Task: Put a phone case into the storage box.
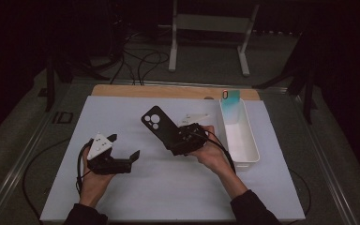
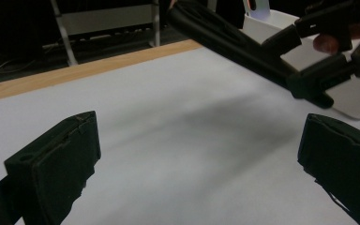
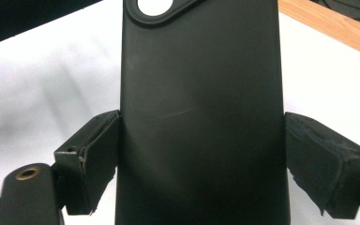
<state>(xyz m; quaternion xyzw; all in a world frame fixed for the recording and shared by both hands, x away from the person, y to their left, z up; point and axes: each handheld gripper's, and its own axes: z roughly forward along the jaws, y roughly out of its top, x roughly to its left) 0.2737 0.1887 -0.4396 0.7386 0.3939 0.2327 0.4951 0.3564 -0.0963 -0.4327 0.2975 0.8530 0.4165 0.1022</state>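
Right claw [image 1: 172, 137] is clamped on the black phone case [image 1: 158, 124], lifted off the desk [image 1: 136, 187] w/ white bin [image 1: 251, 154] nearby, left claw [image 1: 124, 146] gaping empty, so handover/placing's not done yet imo.

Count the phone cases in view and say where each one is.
2. A black phone case is clamped by its side edges in the right tongs, above the white mat. A teal phone case stands at the far end of the white bin. The bin could hide more.
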